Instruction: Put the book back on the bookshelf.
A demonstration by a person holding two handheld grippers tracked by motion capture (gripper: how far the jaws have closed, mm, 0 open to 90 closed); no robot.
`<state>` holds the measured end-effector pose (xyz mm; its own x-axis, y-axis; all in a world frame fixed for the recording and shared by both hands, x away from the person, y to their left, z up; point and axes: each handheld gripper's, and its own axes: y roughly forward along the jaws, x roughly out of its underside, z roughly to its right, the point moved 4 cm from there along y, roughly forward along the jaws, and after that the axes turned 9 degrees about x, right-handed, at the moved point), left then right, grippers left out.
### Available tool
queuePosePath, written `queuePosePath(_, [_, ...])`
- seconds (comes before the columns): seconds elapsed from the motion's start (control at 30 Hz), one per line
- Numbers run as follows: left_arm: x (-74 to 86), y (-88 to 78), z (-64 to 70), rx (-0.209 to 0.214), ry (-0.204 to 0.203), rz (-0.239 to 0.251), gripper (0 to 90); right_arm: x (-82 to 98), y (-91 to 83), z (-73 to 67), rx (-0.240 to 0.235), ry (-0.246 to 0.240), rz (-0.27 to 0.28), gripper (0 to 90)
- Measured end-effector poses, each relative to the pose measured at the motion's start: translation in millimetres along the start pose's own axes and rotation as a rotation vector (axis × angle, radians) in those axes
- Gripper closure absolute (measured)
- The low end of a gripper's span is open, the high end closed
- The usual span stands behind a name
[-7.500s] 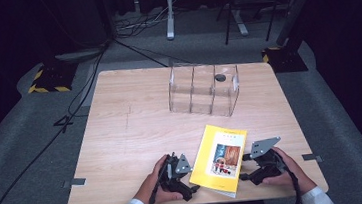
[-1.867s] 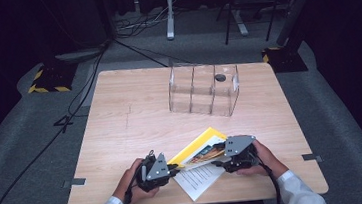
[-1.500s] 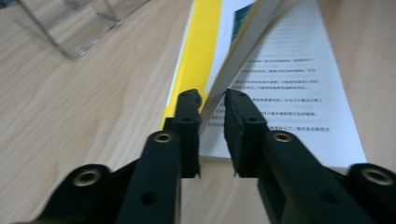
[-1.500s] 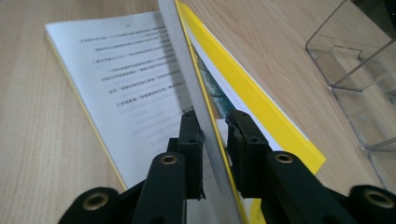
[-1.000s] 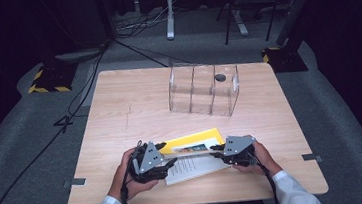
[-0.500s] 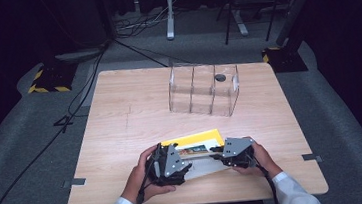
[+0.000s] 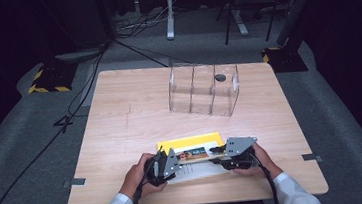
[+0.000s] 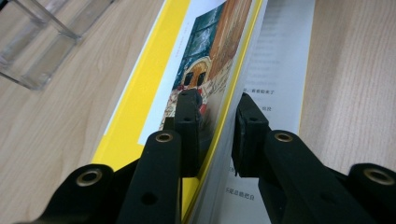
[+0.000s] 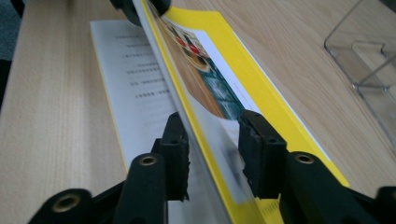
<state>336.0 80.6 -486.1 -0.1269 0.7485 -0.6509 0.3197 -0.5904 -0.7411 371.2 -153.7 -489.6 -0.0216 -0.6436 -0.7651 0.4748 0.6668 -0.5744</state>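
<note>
Standing between both pairs of jaws, the yellow book (image 7: 191, 151) is being opened: left gripper (image 8: 215, 133) closing on its cover, right gripper (image 9: 212, 149) loosening; flattening likely follows.

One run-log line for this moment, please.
book: partly open on table | left gripper: jaws just closed on book | right gripper: jaws just opening, book between, loose

Page text (image 8: 275, 93): print too small to read.
Divider box (image 9: 369, 60): cut off by the frame's right edge.
Small dark object (image 7: 220, 77): identity indeterminate.
</note>
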Motion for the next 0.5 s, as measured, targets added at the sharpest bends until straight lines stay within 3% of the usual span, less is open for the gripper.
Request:
queuePosePath(0.1, [3.9, -2.0, -2.9, 0.008, 0.000, 0.000, 75.0, 15.0, 4.3, 7.8, 0.010, 0.003, -0.005, 57.0])
queuePosePath(0.2, [8.1, -4.4, -7.5, 0.012, 0.004, 0.003, 75.1, 18.6, 8.1, 11.4, 0.006, 0.012, 0.040, 58.1])
queuePosePath(0.33, [14.3, -8.9, -13.0, 0.018, -0.005, 0.014, 74.7, 20.2, 12.1, 9.3, 0.037, -0.034, 0.055, 61.0])
queuePosePath(0.43, [19.2, -12.3, -17.2, 0.035, -0.023, 0.022, 74.4, 23.9, 11.3, 12.4, 0.040, -0.007, 0.072, 62.1])
queuePosePath(0.5, [21.8, -15.9, -21.7, 0.030, -0.034, 0.032, 74.5, 23.0, 8.8, 12.9, 0.060, 0.004, 0.098, 67.3])
